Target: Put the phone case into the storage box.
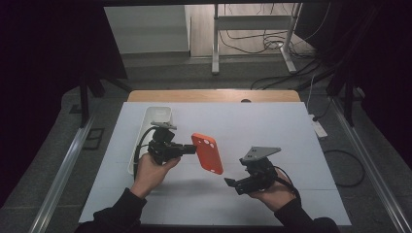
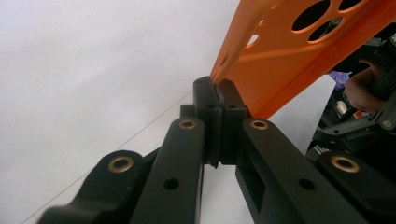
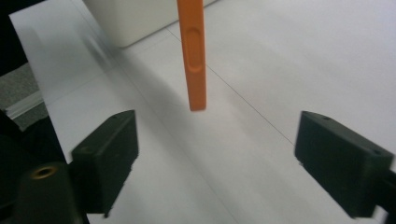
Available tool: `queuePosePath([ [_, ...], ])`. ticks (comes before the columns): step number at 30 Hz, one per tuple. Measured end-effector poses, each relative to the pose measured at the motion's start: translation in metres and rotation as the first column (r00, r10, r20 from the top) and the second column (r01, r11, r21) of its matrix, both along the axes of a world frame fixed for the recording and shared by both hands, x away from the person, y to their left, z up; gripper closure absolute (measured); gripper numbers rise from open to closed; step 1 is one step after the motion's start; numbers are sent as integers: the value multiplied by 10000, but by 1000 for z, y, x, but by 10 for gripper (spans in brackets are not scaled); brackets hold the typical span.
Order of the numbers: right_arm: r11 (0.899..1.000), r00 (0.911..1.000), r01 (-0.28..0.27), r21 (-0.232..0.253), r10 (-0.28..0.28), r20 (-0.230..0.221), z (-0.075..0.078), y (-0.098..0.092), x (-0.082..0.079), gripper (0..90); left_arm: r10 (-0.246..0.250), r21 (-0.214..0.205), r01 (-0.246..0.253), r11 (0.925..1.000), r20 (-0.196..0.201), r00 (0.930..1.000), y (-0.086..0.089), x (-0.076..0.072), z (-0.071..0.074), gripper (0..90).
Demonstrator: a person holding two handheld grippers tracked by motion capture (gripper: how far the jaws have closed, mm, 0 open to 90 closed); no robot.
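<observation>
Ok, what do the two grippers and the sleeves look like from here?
Both grippers are black. The left gripper has flat black arms with brass-ringed holes, and a black cable loops from it. The right gripper carries a grey three-cornered plate with small dark holes; its pads are blocky and black, and a black cable curves beside it. The sleeves are dark.

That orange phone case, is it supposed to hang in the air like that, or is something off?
Nothing looks damaged. The orange phone case hangs tilted above the table, pinched only at one edge by the left gripper. The right gripper stands open, apart from it.
</observation>
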State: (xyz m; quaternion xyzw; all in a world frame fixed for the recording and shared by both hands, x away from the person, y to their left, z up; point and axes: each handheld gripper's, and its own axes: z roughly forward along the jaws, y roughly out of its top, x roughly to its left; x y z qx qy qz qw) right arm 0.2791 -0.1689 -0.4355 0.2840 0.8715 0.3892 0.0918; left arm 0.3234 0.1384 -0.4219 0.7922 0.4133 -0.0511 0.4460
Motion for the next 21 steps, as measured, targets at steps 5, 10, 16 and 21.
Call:
queuePosePath([
  [5, 9982, 9999, 116, -596, -112, 57, -4, -1, -2, 27, 88, 20, -88, 10000, 19, 10000, 6, 2, 2, 890],
  [10, 9968, 9995, 320, -731, -322, -23, -5, -5, -2, 0, 144, 68, -144, 9999, 82, 9999, 11, 4, 4, 889],
  [16, 9970, 9985, 536, -564, -540, -57, -4, -14, -4, 0, 303, 112, -304, 9995, 92, 9995, 17, 8, 6, 889],
  [21, 9966, 9979, 649, -512, -653, -55, -4, -21, -6, 0, 444, 60, -444, 9990, 61, 9990, 22, 12, 7, 890],
])
